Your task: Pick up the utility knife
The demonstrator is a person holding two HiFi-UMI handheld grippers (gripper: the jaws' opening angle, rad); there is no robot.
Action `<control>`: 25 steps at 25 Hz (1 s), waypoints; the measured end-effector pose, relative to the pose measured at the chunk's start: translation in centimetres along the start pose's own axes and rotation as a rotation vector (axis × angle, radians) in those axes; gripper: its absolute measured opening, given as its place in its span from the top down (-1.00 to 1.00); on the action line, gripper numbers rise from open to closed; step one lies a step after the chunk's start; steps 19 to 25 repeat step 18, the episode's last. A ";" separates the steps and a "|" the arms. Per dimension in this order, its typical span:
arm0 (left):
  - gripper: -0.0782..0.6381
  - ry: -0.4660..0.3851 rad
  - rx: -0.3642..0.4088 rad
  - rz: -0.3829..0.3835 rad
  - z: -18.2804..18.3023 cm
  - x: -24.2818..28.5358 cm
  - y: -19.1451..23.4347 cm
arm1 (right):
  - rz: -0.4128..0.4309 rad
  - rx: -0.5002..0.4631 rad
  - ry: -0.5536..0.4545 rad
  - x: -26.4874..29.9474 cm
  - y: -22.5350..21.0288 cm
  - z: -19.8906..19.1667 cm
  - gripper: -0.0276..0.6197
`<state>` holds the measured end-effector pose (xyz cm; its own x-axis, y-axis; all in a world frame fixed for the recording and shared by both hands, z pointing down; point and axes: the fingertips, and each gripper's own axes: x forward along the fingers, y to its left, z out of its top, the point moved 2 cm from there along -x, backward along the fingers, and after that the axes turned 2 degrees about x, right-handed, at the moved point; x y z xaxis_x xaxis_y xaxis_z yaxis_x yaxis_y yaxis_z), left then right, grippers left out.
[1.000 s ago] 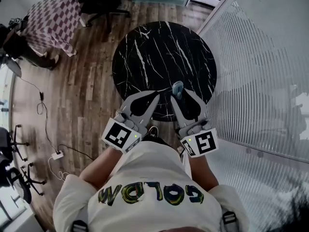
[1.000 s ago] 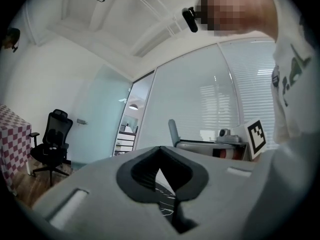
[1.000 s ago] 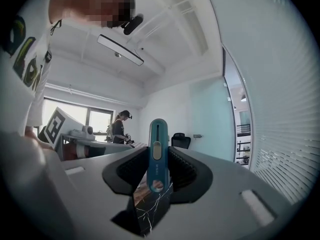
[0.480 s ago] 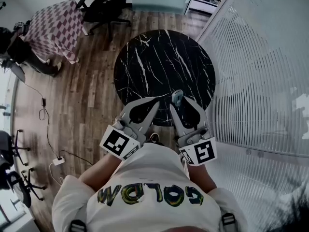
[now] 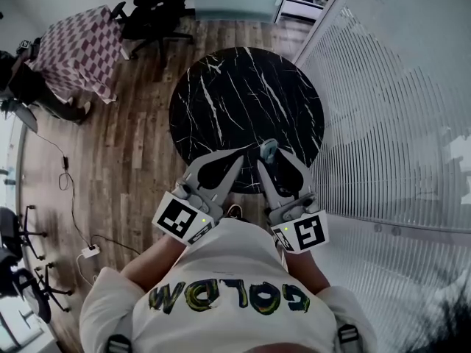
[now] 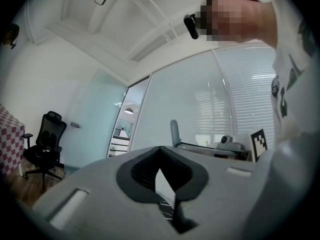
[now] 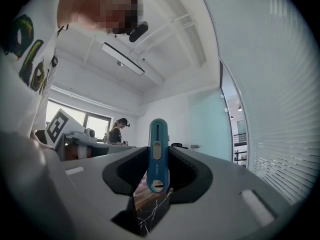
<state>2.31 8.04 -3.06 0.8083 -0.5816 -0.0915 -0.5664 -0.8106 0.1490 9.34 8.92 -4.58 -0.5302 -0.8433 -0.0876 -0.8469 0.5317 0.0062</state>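
The blue utility knife is clamped upright in my right gripper, above the near edge of the round black marble table. In the right gripper view the knife stands between the dark pads, slider facing the camera, and the right gripper is shut on it. My left gripper hangs just left of it, its jaws drawn together with nothing between them. In the left gripper view the left gripper shows only a thin slit of light between its pads.
A glass wall with blinds runs along the right. A table with a checked cloth and a black office chair stand at the back left. Cables and a power strip lie on the wooden floor.
Both grippers have drawn slightly back toward the table's near edge, with the knife still held in the right one. The left gripper stays shut and empty.
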 end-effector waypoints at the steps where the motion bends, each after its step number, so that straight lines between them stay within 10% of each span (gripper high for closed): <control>1: 0.78 0.001 -0.001 -0.001 -0.1 0.0 -0.1 | -0.001 -0.001 0.000 -0.1 0.0 0.0 0.51; 25: 0.78 0.030 -0.015 -0.002 -0.8 0.1 0.5 | 0.005 0.010 0.034 0.7 0.2 -0.6 0.51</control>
